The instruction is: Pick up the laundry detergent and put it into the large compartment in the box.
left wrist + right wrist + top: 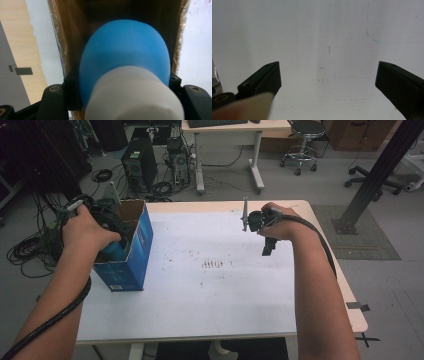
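Observation:
A blue rounded object (125, 57) with a white end (132, 97) sits between the jaws of my left gripper (122, 81), which is shut on it. It hangs in the mouth of an open cardboard box (62, 45). In the high view the box (137, 250) is blue outside and stands at the table's left edge, and my left gripper (112, 247) reaches down into it with the blue object (115, 251). My right gripper (269, 247) hovers over the right part of the white table top (210, 300). Its jaws stand wide open (328, 72) with nothing between them.
Small dark marks (212, 264) dot the middle of the table. A faint blue pen line (372, 37) runs across the table top. Beyond the table's far edge are computer towers (140, 162), floor cables (30, 250), a desk (230, 127) and a stool (302, 140). A black post (380, 170) slants at the right.

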A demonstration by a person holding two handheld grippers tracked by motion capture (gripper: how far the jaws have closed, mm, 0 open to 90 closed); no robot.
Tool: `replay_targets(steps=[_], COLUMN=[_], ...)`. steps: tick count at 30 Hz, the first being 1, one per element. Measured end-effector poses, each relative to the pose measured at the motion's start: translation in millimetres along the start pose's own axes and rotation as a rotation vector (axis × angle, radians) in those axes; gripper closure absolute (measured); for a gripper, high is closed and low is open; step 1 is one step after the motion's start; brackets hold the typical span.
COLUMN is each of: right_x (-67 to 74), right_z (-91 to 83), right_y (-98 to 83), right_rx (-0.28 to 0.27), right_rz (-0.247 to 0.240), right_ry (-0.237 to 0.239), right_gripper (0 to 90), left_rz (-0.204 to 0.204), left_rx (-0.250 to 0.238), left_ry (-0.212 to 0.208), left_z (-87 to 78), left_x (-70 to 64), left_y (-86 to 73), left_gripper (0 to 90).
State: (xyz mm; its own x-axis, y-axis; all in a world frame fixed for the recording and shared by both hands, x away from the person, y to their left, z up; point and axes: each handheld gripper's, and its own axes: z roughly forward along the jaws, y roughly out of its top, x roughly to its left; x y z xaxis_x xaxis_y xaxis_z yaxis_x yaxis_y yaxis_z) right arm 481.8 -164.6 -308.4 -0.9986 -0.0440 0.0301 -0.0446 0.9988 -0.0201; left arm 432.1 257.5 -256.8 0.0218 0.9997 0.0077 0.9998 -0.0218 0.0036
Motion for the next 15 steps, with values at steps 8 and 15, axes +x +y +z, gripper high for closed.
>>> replay_targets(steps=[8,15], right_x=[0.4,0.2], right_z=[1.8,4.3], right_y=[0.3,-0.7], right_rx=[0.002,-0.002], right_rz=[-0.003,-0.001], right_ry=[0.002,0.006], right_gripper=[6.5,6.4], left_rz=[-0.007,-0.001], left_rx=[0.019,0.018], left_ry=[-0.008,-0.006], left_z=[10.0,11.5], left_x=[3.3,0.4], left_y=[1.5,2.3], left_gripper=[37.5,37.5])
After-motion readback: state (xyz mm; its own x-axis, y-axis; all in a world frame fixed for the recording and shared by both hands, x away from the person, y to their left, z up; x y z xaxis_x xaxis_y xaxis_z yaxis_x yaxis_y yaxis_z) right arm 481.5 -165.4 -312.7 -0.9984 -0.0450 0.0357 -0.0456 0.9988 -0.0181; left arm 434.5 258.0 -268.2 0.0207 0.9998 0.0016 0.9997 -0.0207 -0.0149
